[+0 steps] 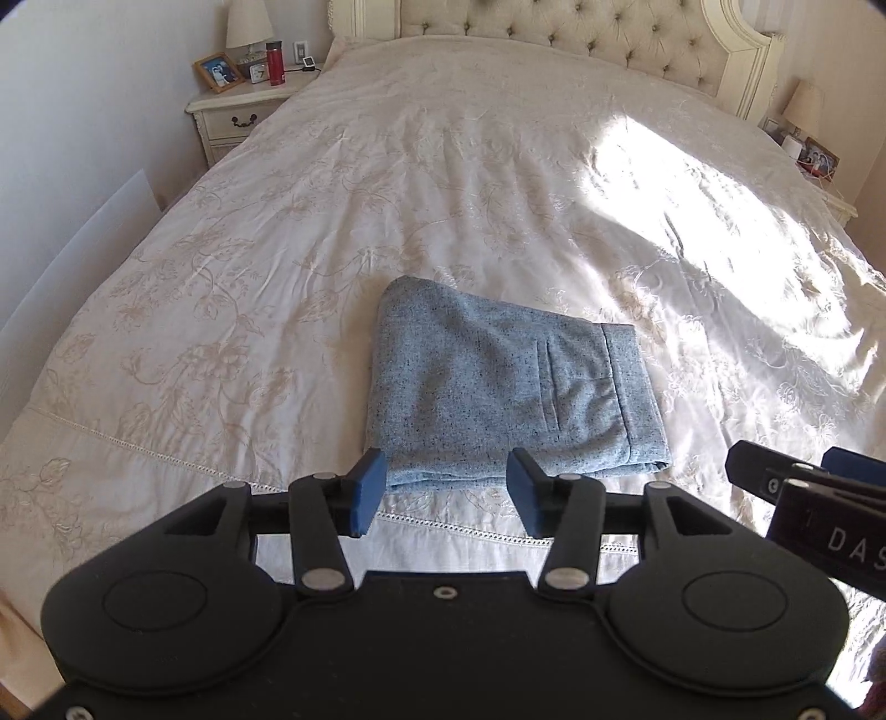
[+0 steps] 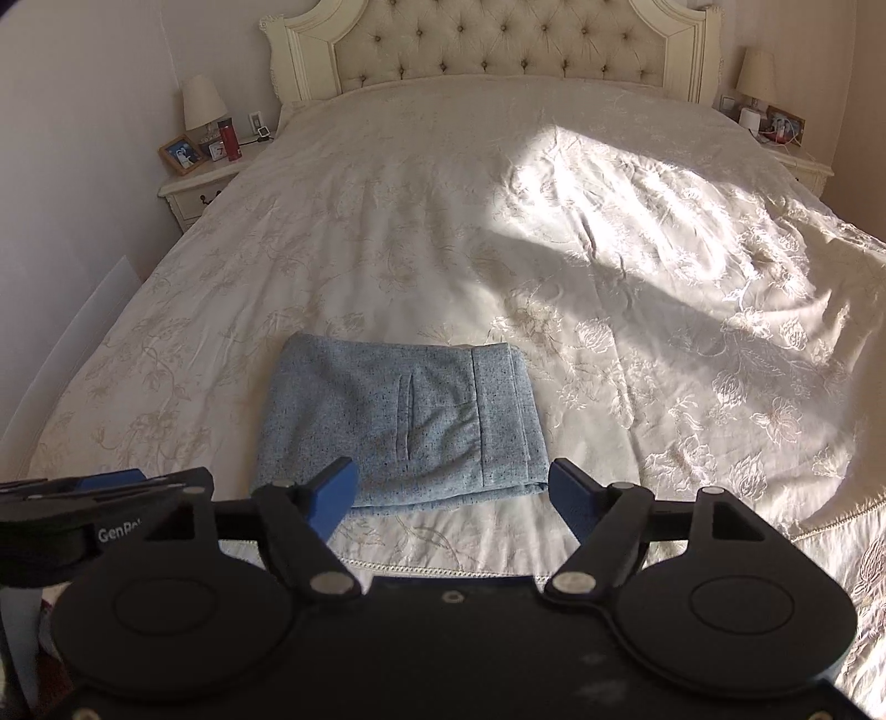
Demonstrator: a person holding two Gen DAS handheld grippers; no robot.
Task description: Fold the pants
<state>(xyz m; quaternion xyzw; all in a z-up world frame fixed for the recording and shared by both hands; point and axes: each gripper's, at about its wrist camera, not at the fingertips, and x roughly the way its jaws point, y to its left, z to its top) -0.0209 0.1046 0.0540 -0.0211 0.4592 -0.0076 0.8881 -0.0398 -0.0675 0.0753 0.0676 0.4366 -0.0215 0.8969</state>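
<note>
Pants (image 1: 498, 387): folded, lying flat on the bed (image 1: 443, 166) near you | left gripper (image 1: 447, 493): wide apart, holding nothing | right gripper (image 2: 454, 498): same | soft, light, floppy; grab a folded edge.

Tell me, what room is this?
A bedroom, most likely. There's a big bed with a tufted headboard, a nightstand holding a lamp, and folded pants lying on the bedspread.
</note>
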